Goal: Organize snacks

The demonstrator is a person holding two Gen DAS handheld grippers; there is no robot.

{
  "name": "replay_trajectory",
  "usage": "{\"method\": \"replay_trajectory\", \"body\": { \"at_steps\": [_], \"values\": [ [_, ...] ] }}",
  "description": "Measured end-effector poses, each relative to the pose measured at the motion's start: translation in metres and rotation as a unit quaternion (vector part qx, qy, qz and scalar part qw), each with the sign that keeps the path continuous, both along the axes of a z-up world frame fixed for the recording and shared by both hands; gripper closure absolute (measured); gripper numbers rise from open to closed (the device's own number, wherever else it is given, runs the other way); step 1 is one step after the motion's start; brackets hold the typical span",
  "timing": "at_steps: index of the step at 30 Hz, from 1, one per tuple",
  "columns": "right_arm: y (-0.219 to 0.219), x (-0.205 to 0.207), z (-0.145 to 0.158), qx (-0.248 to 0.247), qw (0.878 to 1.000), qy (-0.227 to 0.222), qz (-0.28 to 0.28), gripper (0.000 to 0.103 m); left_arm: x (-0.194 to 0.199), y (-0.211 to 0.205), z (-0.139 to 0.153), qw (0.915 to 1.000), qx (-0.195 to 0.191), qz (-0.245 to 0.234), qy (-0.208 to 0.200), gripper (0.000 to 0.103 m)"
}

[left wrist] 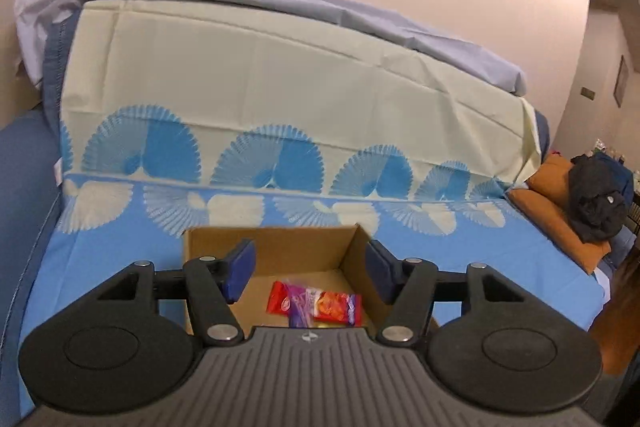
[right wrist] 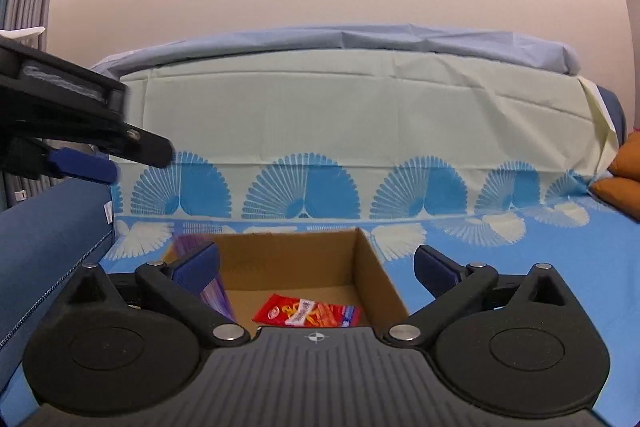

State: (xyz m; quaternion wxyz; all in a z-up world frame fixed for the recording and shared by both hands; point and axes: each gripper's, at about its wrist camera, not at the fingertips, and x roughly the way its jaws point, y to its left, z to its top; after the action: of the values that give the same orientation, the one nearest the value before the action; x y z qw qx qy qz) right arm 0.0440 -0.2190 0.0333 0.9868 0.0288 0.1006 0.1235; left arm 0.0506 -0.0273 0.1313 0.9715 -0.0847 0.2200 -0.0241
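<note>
**Snacks going into the box, both grippers empty**

The left gripper [left wrist: 311,269] hangs over the cardboard box [left wrist: 280,251] with its blue pads [left wrist: 240,269] parted and nothing between them. Straight ahead and below, toward 6 o'clock in the left wrist view, a red snack packet [left wrist: 334,309] lies flat on the box floor, overlapping a purple wrapper [left wrist: 299,307] at its left side. A sliver of something yellowish shows just under them at the camera mount's edge; it is too hidden to name.

The right gripper [right wrist: 316,269] stands with its jaws spread wide and empty, one pad on each side of the box's right wall. At 6 o'clock in its view the same red packet rests on the floor, and at 8 o'clock a purple packet [right wrist: 218,297] leans upright against the left inner wall, partly behind the near finger. At 9 o'clock the left gripper's side shows, raised above the sofa arm [right wrist: 52,227].

Outward, the box sits on a blue fan-patterned cloth [left wrist: 120,267] spread over the sofa seat, with a cream sheet [left wrist: 260,79] draped up the backrest at 12 o'clock. At 3 o'clock in the left view lie an orange cushion [left wrist: 556,195] and dark bundled clothing [left wrist: 596,203].

At least two or three snacks seem to be boxed already. No loose snacks show on the cloth around the box, so whatever is left to collect lies outside both views, or the sorting is close to finished.
</note>
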Motion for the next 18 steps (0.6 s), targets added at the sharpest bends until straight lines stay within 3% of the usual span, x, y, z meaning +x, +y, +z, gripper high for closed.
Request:
{"method": "replay_trajectory", "body": {
  "at_steps": [3, 8, 16, 18],
  "values": [
    [-0.006, 0.004, -0.003, 0.005, 1.000, 0.019, 0.002, 0.001, -0.020, 0.006, -0.008, 0.9998, 0.007, 0.018, 0.004, 0.022],
    [-0.010, 0.005, -0.007, 0.015, 0.998, 0.067, 0.014, 0.001, -0.049, 0.003, -0.019, 0.9976, 0.036, 0.054, 0.021, 0.015],
    [-0.017, -0.021, -0.006, 0.000, 0.996, 0.091, -0.020, 0.001, -0.080, 0.005, -0.035, 0.9958, 0.009, 0.067, 0.062, 0.013],
    [-0.019, -0.030, -0.007, -0.008, 0.994, 0.105, -0.040, 0.001, -0.090, 0.003, -0.041, 0.9956, 0.007, 0.065, 0.066, 0.002]
  ]
}}
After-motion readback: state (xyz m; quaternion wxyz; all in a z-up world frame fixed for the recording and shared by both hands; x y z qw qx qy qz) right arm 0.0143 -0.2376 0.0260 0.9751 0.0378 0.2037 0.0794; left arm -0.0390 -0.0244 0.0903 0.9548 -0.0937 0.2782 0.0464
